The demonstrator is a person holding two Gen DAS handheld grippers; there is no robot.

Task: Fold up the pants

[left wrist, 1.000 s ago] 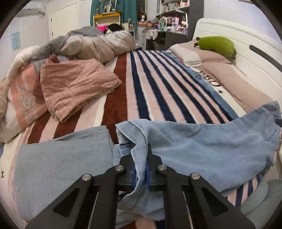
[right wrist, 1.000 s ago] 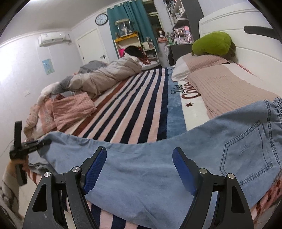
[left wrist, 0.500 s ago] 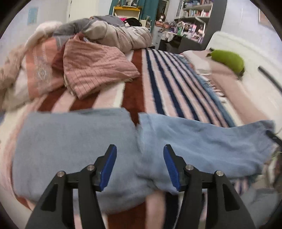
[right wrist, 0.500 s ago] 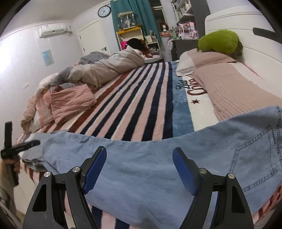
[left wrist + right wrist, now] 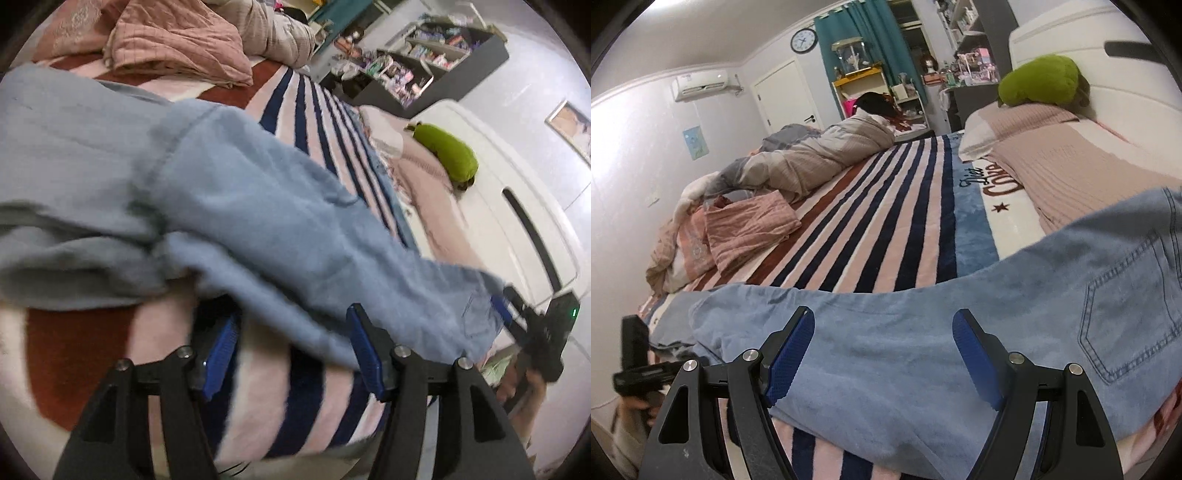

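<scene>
Lying along the near edge of the bed, the light blue denim pants (image 5: 923, 354) are spread over the pink, navy and rust striped plush blanket (image 5: 886, 206). In the right wrist view the right gripper (image 5: 882, 354) is held over the denim with its blue-padded jaws wide apart and nothing gripped; a stitched back pocket is seen at the right. The left gripper (image 5: 291, 354) is shown in its own blurred view with jaws that have just been opening, now about half apart; a fold of the pants is draped across the gap, but the pads are not pressed on it. Only that view shows the trouser leg doubled back over itself at the left. Each gripper is also caught by the other camera, at the frame edge, held in a hand. Farther off, a folded pink checked cloth (image 5: 750, 229), a rumpled beige quilt (image 5: 820, 155) and a green plush pillow (image 5: 1041, 81) are seen. A round wall clock (image 5: 804, 40) and a white air conditioner (image 5: 701, 83) are shown only by the right camera. Script lettering on the blanket's pale band is partly hidden; it cannot be read with certainty.
</scene>
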